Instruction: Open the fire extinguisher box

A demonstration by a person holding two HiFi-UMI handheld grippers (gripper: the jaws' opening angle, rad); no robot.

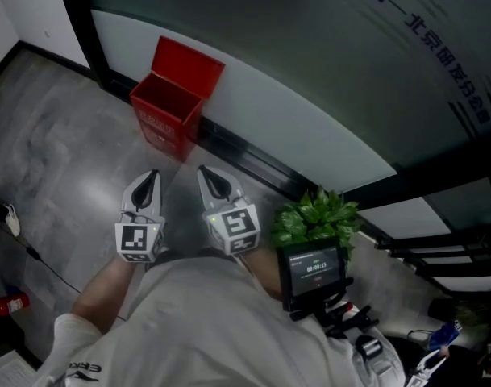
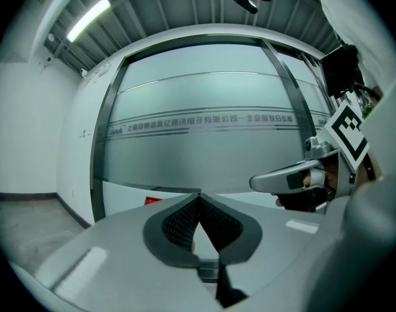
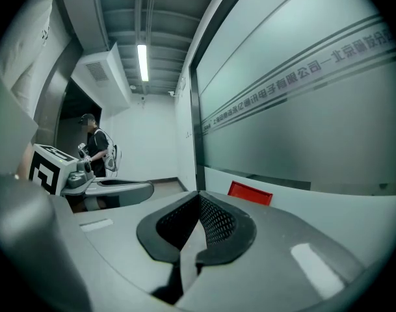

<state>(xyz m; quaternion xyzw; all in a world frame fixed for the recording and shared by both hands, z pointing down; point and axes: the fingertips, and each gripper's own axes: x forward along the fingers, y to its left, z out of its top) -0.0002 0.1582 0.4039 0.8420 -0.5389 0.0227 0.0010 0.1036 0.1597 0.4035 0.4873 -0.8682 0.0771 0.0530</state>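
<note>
Seen from the head camera, the red fire extinguisher box [image 1: 171,107] stands on the grey floor [image 1: 60,160] against the foot of a frosted glass wall [image 1: 309,63], at about 11 o'clock from the two grippers, its lid [image 1: 189,64] raised and leaning back on the wall so the inside shows. The left gripper [image 1: 154,174] and the right gripper [image 1: 202,170] hang side by side near the middle of the picture, well short of the box, both pointing toward 12 o'clock with their jaws pressed together and empty. A leafy green plant [image 1: 318,216] sits at 3 o'clock from the right gripper, and a small dark screen [image 1: 314,268] lies just below it at 5 o'clock. In the left gripper view, the left gripper [image 2: 199,197] has its mesh-lined jaws meeting at the tips with nothing between them; a sliver of the red box [image 2: 153,201] peeks over the jaw housing at 10 o'clock, and the right gripper [image 2: 295,177] reaches in at 3 o'clock under its marker cube [image 2: 347,132]. In the right gripper view, the right gripper [image 3: 199,195] is likewise closed and holds nothing; the red lid [image 3: 250,193] shows just past the tips at 2 o'clock, the left gripper [image 3: 103,188] lies at 9 o'clock, and a person [image 3: 97,151] stands far off at 10 o'clock beneath a ceiling light [image 3: 144,62].
</note>
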